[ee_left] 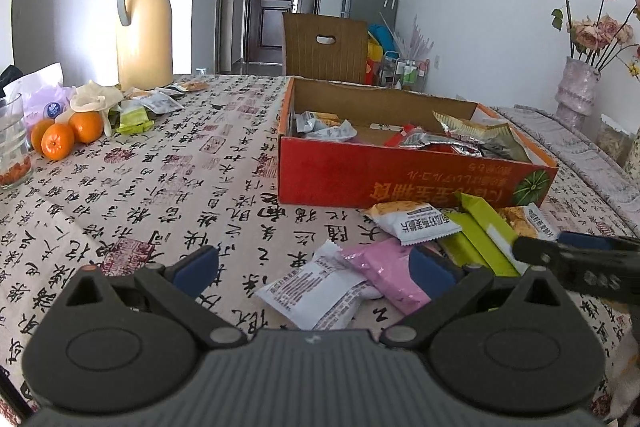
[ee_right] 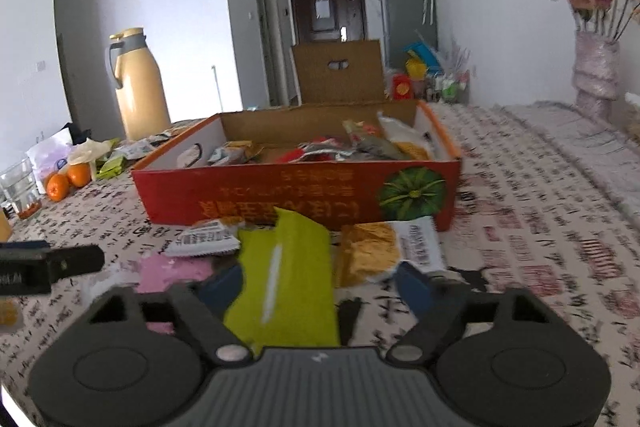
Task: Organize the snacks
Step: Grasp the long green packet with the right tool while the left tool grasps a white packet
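I held both claws low over the table with the writing-print cloth (ee_left: 160,187), tipped down toward the red cardboard box (ee_right: 296,195) that already had snacks in it. Only my left view showed the white flat snack packet (ee_left: 316,295) and the pink one (ee_left: 394,267) lying between my wide-open, empty left claw (ee_left: 316,267). My right claw (ee_right: 320,283) stood partly open around the long lime-green snack packet (ee_right: 288,287), whose left edge lay on one blue pad (ee_right: 222,289), but I could not tell if it was gripped.

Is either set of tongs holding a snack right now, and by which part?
Left tongs stand open, holding nothing. Right tongs straddle the green snack packet at its near end; whether the pads grip it cannot be told.
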Available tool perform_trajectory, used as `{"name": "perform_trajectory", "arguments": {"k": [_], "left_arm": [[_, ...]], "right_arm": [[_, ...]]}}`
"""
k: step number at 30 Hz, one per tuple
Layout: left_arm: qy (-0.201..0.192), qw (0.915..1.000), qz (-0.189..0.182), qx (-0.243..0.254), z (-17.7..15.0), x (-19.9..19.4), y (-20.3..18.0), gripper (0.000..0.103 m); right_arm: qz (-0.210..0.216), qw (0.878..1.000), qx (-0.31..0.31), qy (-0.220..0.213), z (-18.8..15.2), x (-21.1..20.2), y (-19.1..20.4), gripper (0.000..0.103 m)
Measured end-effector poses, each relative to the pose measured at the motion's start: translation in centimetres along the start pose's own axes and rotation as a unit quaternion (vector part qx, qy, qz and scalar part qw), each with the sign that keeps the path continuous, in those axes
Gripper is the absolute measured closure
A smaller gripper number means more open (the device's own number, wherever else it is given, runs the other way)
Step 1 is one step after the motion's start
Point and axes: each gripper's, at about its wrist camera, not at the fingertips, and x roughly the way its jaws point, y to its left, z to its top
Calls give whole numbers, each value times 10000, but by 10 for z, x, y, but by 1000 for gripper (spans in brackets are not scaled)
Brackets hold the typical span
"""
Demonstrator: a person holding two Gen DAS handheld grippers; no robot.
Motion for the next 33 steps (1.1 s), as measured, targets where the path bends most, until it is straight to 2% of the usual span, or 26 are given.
{"name": "perform_trajectory", "arguments": {"k": [1,3,5,7,10,14,19,23,33], "left_arm": [[9,10000,-4,-1,0,0,0,0],[30,10000,0,-13,0,1,1,0],[46,10000,4,-33,0,2,3,0],[55,10000,-2,-51,-1,3,4,0],[83,9999,-9,-77,-1,5,4,0],[124,9999,-3,-79,-2,7,4,0],[191,9998,29,-110,-2,9,6,0],[417,9991,116,1,-3,16,6,0],[742,9932,215,871,-12,32,-10,0]], "right_arm": [[24,9999,79,89,2,6,0,44],[100,9993,262,263,3,16,-2,51],[177,9979,492,382,3,25,-6,54],[310,9968,618,402,2,25,-9,63],[375,9967,622,363,0,23,-9,67],[388,9970,640,202,-3,17,-10,70],[148,9985,386,-369,-7,-9,-3,70],[-102,9974,221,-679,-8,-27,-7,70],[-450,9950,442,-774,-20,-43,-34,70]]}}
